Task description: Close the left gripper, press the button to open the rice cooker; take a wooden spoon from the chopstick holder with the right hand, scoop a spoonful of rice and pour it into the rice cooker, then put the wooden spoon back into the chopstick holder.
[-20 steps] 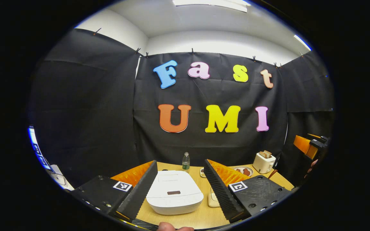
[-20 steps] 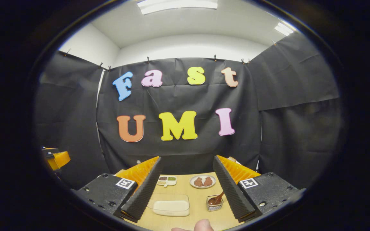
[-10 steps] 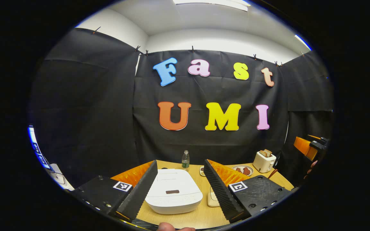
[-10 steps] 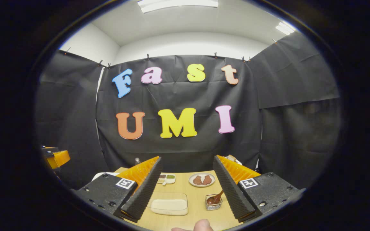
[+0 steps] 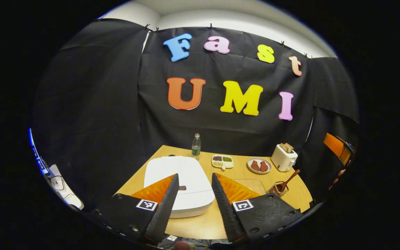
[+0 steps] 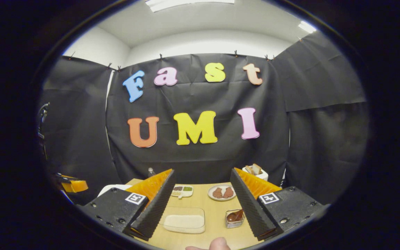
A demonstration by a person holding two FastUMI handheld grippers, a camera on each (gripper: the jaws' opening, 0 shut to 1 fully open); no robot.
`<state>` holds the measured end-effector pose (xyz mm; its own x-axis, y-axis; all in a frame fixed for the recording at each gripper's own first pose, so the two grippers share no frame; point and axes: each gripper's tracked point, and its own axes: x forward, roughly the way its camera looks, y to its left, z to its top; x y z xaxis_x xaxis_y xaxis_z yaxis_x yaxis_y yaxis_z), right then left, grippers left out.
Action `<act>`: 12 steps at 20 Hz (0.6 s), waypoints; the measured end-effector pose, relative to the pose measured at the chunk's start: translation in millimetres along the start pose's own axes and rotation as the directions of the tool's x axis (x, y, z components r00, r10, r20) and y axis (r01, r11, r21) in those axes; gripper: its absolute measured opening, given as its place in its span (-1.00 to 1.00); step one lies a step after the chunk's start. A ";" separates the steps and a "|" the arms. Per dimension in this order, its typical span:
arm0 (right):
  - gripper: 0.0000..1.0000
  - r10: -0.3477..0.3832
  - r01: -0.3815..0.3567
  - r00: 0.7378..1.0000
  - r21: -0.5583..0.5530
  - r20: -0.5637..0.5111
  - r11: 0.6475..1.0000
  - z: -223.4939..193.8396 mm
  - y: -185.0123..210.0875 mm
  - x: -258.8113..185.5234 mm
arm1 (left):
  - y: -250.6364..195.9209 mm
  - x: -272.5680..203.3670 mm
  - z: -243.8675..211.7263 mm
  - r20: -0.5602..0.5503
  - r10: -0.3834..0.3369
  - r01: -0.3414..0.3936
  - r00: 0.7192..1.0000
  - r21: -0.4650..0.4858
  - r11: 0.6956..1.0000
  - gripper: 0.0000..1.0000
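The white rice cooker (image 5: 172, 173) sits lid down at the table's near left, a small dark button (image 5: 182, 188) on its front. My left gripper (image 5: 195, 176) hovers over that front part, open with a narrow gap and nothing between the fingers. At the right, the wooden spoon (image 5: 289, 177) leans in the chopstick holder (image 5: 277, 189). In the right gripper view my right gripper (image 6: 202, 172) stands wide open above the table. Below it lie a clear box of rice (image 6: 184, 221) and the chopstick holder (image 6: 234, 218) with the spoon bowl in it.
Along the back stand a bottle (image 5: 196, 145), a divided condiment dish (image 5: 222, 161), a plate of brown food (image 5: 259, 165) and a toaster (image 5: 283, 158). The other gripper (image 5: 337, 147) shows at the far right. A thumb (image 6: 219, 244) shows at the bottom edge.
The left gripper has risen and tipped down over the rice cooker, and its fingers have drawn closer together. The right gripper has barely moved and stays wide open.
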<state>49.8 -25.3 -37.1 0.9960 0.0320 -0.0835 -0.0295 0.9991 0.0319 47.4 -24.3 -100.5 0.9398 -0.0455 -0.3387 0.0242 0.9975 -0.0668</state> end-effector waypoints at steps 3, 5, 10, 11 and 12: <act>1.00 -0.002 0.002 1.000 0.011 -0.014 1.000 -6.0 -10.3 15.7 | 11.0 21.8 -16.6 -0.084 0.032 -0.035 0.996 -0.028 0.999 -0.47; 0.97 -0.007 0.007 1.000 0.020 -0.025 1.000 -11.2 -18.5 26.3 | 18.1 34.5 -24.1 -0.131 0.041 -0.048 0.991 -0.054 0.997 -0.72; 1.00 -0.020 0.023 0.997 0.036 -0.068 0.999 -27.7 -36.7 52.5 | 32.2 77.3 -44.2 -0.226 0.010 -0.032 0.974 -0.096 0.995 -1.00; 1.00 -0.026 0.029 0.997 0.034 -0.077 0.999 -32.6 -40.6 56.3 | 36.3 87.9 -49.7 -0.250 0.007 -0.035 0.968 -0.108 0.993 -1.00; 1.00 -0.031 0.034 0.996 0.032 -0.087 0.999 -36.6 -44.1 60.3 | 41.6 97.2 -55.8 -0.271 0.007 -0.041 0.963 -0.120 0.992 -1.00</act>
<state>108.1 -66.3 -80.0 0.9854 0.0032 -0.1704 0.0073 0.9981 0.0612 120.7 9.8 -188.6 0.8126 -0.0511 -0.5806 -0.0557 0.9848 -0.1647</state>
